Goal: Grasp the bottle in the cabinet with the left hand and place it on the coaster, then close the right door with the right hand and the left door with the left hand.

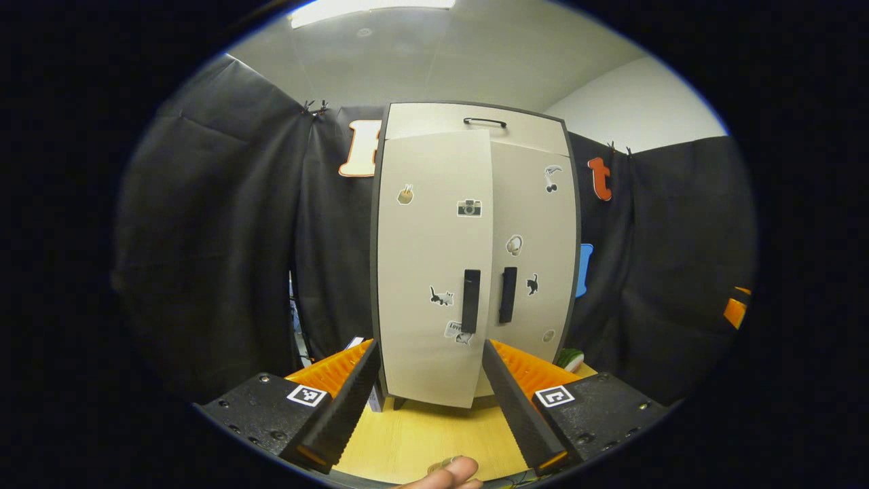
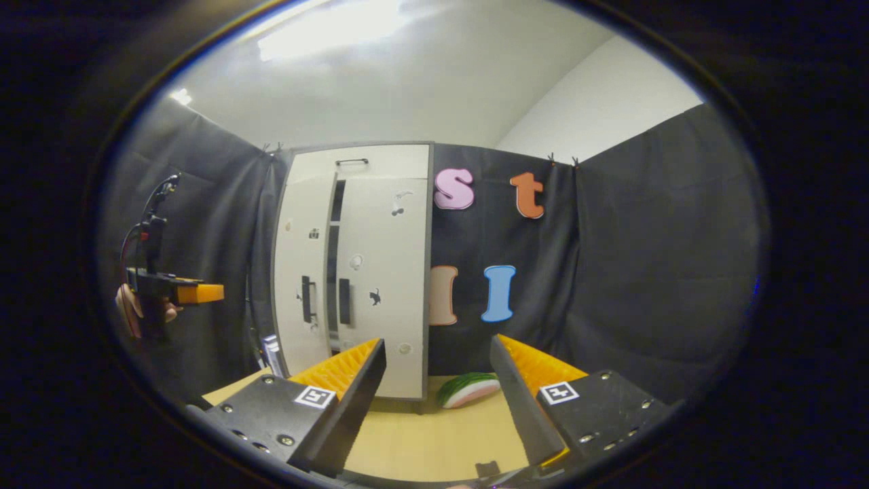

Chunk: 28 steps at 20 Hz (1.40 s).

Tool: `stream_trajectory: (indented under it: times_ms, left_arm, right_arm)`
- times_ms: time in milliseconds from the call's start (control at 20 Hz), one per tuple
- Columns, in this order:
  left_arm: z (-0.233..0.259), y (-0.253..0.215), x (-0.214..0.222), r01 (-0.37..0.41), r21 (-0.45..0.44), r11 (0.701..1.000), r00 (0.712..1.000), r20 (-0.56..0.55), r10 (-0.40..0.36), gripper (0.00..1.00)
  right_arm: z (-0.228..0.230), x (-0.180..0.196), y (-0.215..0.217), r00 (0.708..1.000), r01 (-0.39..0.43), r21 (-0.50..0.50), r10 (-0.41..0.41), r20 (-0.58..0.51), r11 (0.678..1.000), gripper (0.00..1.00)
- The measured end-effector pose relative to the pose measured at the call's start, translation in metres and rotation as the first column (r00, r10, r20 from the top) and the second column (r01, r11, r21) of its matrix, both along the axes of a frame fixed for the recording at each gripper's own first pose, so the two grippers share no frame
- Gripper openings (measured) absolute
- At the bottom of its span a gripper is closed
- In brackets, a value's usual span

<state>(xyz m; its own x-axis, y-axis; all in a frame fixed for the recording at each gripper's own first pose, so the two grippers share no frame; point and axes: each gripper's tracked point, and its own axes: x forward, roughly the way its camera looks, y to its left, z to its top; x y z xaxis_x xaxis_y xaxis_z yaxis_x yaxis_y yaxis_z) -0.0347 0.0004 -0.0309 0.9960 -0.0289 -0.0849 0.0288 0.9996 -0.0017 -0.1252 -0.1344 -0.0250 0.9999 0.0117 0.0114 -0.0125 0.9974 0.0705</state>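
Left tool (image 1: 428,407) spread, empty, facing cabinet (image 1: 475,258); right tool (image 2: 438,401) spread too. Left door (image 1: 434,272) ajar, bottle unseen. Best: push flat beside handle (image 1: 470,300), squarely shut.

Cabinet (image 1: 434,272): pale grey-beige doors, dark charcoal frame edge, black vertical door handles (image 1: 471,300), black top handle (image 1: 485,122). Small black-and-white stickers (image 1: 468,208) scattered over doors. Table (image 1: 421,435): light yellow wood grain. Watermelon slice (image 2: 468,390): green striped rind, pinkish flesh. Booth wall: black cloth. Ceiling: white.
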Motion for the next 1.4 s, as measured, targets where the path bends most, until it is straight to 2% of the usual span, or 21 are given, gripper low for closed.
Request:
stream_trajectory:
  times_ms: [250,300,350,400,450,500,550,600,750,900,950,1000,1150,1200,1250,1300,1350,1400]
  left_arm:
    - [0.007,0.003,-0.008,0.023,-0.030,0.999,1.000,0.008,-0.023,0.95]
    - [0.010,0.007,-0.010,0.024,-0.033,0.999,1.000,0.016,-0.024,0.92]
    - [0.015,0.007,-0.008,0.031,-0.034,0.999,0.999,0.033,-0.029,0.96]
    - [0.017,0.007,-0.007,0.033,-0.028,0.999,0.999,0.041,-0.032,0.92]
    - [0.018,0.008,-0.006,0.030,-0.016,0.999,0.999,0.044,-0.029,0.92]
    - [0.018,0.012,-0.006,0.023,-0.006,1.000,0.999,0.049,-0.022,0.96]
    - [0.019,0.012,-0.006,0.025,-0.004,1.000,0.998,0.052,-0.025,0.92]
    - [0.018,0.009,-0.006,0.032,-0.011,0.999,0.998,0.055,-0.031,0.96]
    - [0.008,0.004,-0.009,0.061,-0.033,0.998,0.998,0.022,-0.060,0.96]
    - [0.001,0.006,-0.010,0.064,-0.015,0.998,0.998,0.010,-0.064,0.95]
    - [-0.001,0.008,-0.011,0.059,-0.012,0.998,0.998,0.007,-0.059,0.96]
    - [-0.001,0.007,-0.010,0.059,-0.017,0.998,0.998,0.010,-0.059,0.96]
    - [0.005,0.010,-0.010,0.060,-0.040,0.997,0.998,0.026,-0.059,0.96]
    - [0.006,0.013,-0.010,0.060,-0.043,0.997,0.998,0.026,-0.059,0.92]
    - [0.007,0.014,-0.009,0.058,-0.042,0.997,0.998,0.025,-0.057,0.96]
    - [0.008,0.015,-0.008,0.054,-0.041,0.998,0.998,0.029,-0.053,0.96]
    - [0.010,0.016,-0.008,0.052,-0.041,0.998,0.998,0.034,-0.051,0.92]
    - [0.009,0.016,-0.007,0.052,-0.042,0.998,0.998,0.035,-0.051,0.96]
  right_arm:
    - [0.016,0.019,0.042,0.999,-0.038,0.053,0.037,0.004,0.998,0.94]
    - [0.016,0.023,0.050,0.999,-0.046,0.064,0.046,0.003,0.997,0.94]
    - [0.019,0.027,0.060,0.998,-0.060,0.069,0.060,0.009,0.996,0.94]
    - [0.022,0.031,0.070,0.997,-0.073,0.070,0.073,0.012,0.995,0.94]
    - [0.022,0.036,0.079,0.996,-0.085,0.069,0.084,0.013,0.994,0.94]
    - [0.023,0.037,0.085,0.996,-0.091,0.068,0.090,0.013,0.993,0.94]
    - [0.026,0.042,0.090,0.995,-0.097,0.066,0.095,0.021,0.993,0.94]
    - [0.029,0.044,0.096,0.995,-0.101,0.058,0.099,0.033,0.993,0.91]
    - [0.038,0.046,0.113,0.990,-0.132,0.050,0.129,0.059,0.990,0.94]
    - [0.038,0.043,0.116,0.988,-0.141,0.038,0.138,0.064,0.989,0.94]
    - [0.036,0.045,0.117,0.988,-0.141,0.026,0.139,0.061,0.990,0.91]
    - [0.034,0.046,0.117,0.989,-0.134,0.011,0.134,0.057,0.991,0.94]
    - [0.026,0.049,0.122,0.991,-0.127,-0.006,0.127,0.043,0.992,0.91]
    - [0.027,0.049,0.127,0.989,-0.137,-0.009,0.137,0.049,0.991,0.94]
    - [0.030,0.050,0.131,0.988,-0.145,-0.013,0.146,0.055,0.989,0.94]
    - [0.031,0.049,0.134,0.987,-0.151,-0.016,0.152,0.061,0.988,0.94]
    - [0.030,0.051,0.137,0.985,-0.159,-0.017,0.160,0.063,0.987,0.94]
    - [0.031,0.052,0.139,0.984,-0.167,-0.017,0.168,0.066,0.986,0.94]
